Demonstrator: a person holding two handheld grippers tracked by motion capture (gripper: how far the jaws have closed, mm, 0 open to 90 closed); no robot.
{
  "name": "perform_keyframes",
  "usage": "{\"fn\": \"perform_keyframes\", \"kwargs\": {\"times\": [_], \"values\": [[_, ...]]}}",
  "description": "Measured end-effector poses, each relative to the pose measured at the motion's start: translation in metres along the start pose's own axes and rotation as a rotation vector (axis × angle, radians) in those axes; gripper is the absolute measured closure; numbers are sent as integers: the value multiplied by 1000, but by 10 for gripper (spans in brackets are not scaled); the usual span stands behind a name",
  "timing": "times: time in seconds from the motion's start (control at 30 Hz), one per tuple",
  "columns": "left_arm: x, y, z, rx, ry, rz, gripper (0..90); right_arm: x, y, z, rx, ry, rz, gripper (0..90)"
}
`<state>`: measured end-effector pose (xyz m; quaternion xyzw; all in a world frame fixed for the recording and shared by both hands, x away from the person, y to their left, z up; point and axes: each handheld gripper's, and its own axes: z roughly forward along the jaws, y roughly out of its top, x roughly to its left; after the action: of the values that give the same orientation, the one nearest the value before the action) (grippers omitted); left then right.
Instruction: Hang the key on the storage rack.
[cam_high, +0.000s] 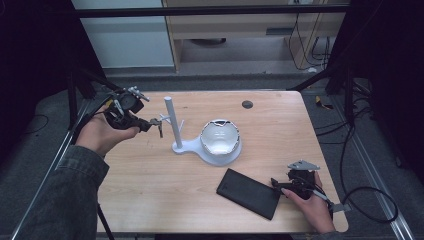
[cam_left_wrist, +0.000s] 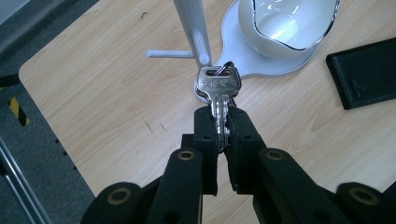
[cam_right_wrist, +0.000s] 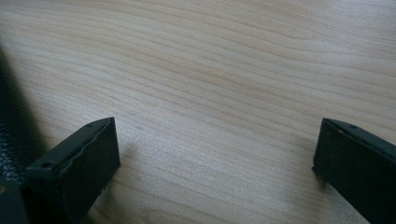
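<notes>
My left gripper (cam_left_wrist: 220, 122) is shut on the blade of a silver key (cam_left_wrist: 218, 88), whose head with a small ring points toward the white stand. In the high view the left gripper (cam_high: 150, 124) holds the key (cam_high: 160, 131) just left of the stand's upright post (cam_high: 171, 122), near a side peg (cam_high: 163, 118). The white stand (cam_left_wrist: 275, 63) has a flat base carrying a white bowl (cam_high: 220, 137). My right gripper (cam_right_wrist: 215, 154) is open, low over bare wood, beside a black wallet (cam_high: 248, 192). The right gripper (cam_high: 279, 184) sits at that wallet's right end.
The wooden table (cam_high: 150, 190) has a round dark grommet (cam_high: 247, 104) at the back. Black frame bars run along both sides, and cables lie on the floor at the right. The table's left corner edge (cam_left_wrist: 28, 70) shows in the left gripper view.
</notes>
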<state>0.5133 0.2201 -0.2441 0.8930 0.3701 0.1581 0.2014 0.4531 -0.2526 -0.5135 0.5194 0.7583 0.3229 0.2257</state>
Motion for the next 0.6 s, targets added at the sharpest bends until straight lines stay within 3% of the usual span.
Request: {"fn": "perform_keyframes", "kwargs": {"times": [0.6], "values": [[7, 6, 8, 17, 14, -10, 832, 0, 0, 0, 1, 3, 3, 6]]}}
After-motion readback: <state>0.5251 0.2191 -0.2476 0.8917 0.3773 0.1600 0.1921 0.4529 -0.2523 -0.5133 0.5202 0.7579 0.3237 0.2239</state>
